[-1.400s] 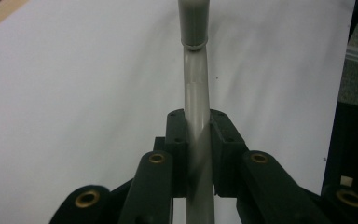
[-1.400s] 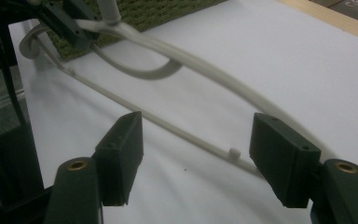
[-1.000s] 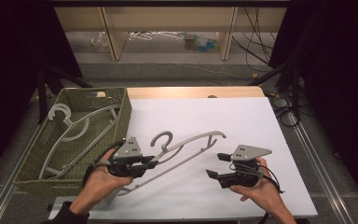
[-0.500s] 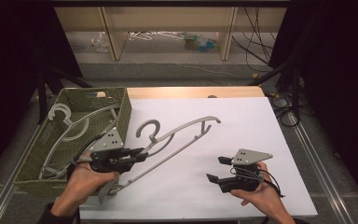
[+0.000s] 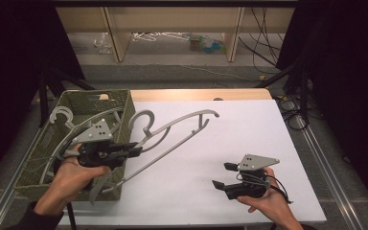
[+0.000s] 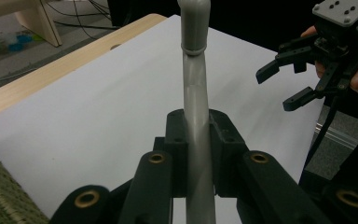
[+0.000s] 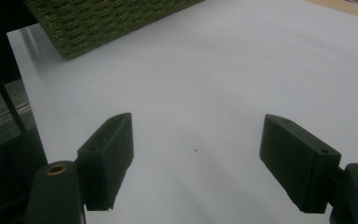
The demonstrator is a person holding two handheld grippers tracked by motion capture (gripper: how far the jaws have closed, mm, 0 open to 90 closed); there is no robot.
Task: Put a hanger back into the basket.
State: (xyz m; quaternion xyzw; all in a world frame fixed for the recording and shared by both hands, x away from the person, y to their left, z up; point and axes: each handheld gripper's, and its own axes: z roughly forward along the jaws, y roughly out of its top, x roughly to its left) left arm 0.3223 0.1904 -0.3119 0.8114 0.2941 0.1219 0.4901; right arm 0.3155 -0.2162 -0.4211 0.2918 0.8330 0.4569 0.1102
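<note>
Now the left gripper [image 5: 135, 149] has its jaws clamped tight on a grey hanger [image 5: 172, 136], gripping one arm of it near the low end, as the left gripper view confirms with the grey bar [image 6: 196, 140] pinched between the two black pads. That hanger hangs in the air over the white table [image 5: 249, 139], its long axis running on a diagonal from near-left, by the corner of the green basket [image 5: 120, 98], up to the far right, where the tip curls over. Its hook [image 5: 143, 120] points toward the far side, sitting just right of the basket's wall. What matters for the next move: the basket lies directly to the left of the hanger and of the gripping hand, with other hangers [image 5: 64, 124] already inside, so I'd judge a swing leftward is what's needed. Over on the near right, the right gripper [image 5: 220, 175] rests low, jaws spread wide with nothing between them, well apart from the hanger.
</note>
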